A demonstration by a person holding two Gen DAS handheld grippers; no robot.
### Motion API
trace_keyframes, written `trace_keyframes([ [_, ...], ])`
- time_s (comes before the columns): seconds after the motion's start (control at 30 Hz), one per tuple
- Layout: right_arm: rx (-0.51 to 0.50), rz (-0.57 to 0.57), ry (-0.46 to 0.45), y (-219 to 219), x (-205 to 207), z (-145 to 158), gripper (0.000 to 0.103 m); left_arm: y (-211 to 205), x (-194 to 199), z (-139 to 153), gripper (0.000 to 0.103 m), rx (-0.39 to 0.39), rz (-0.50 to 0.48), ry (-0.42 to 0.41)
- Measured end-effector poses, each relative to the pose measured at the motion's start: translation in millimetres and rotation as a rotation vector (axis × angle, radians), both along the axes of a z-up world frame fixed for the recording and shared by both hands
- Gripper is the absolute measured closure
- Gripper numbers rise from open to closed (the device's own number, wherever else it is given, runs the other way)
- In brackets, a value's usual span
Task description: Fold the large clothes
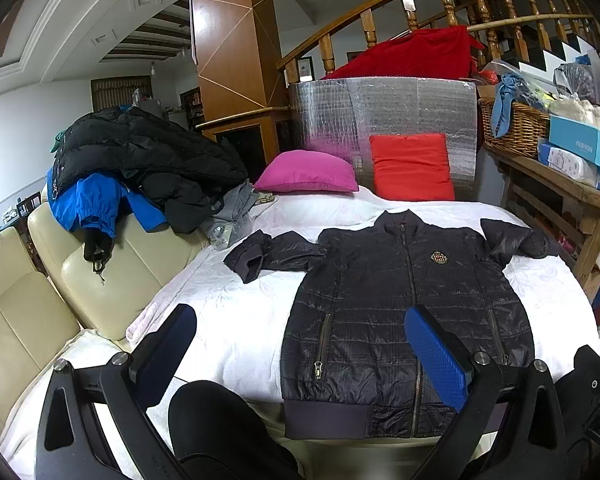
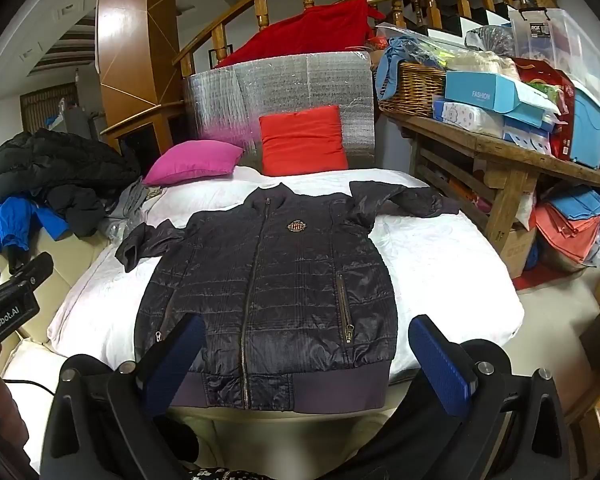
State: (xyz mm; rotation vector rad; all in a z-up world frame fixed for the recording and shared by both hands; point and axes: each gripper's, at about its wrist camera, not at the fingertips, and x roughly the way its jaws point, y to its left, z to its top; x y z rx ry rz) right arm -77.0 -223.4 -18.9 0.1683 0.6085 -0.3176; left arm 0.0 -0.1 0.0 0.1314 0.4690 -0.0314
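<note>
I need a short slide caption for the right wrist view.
Open right gripper hovers over the hem of a dark quilted jacket spread flat, zipped, on a white bed.

Bed (image 2: 440, 264) is covered by a white textured sheet. Dark quilted jacket (image 2: 268, 288) is laid flat on it, front up, zipped, both sleeves bent near the shoulders, hem at the near edge. Magenta cushion (image 2: 192, 160) and red cushion (image 2: 302, 140) are set at the far end, red one propped against a silver foil panel (image 2: 284, 80).
</note>
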Motion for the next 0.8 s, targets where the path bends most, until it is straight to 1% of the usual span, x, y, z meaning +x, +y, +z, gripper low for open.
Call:
trace_keyframes([
  [0.8, 0.004, 0.003, 0.004, 0.1, 1.9, 1.0, 0.0, 3.2, 0.3, 0.3, 0.0, 0.0, -0.003, -0.003],
])
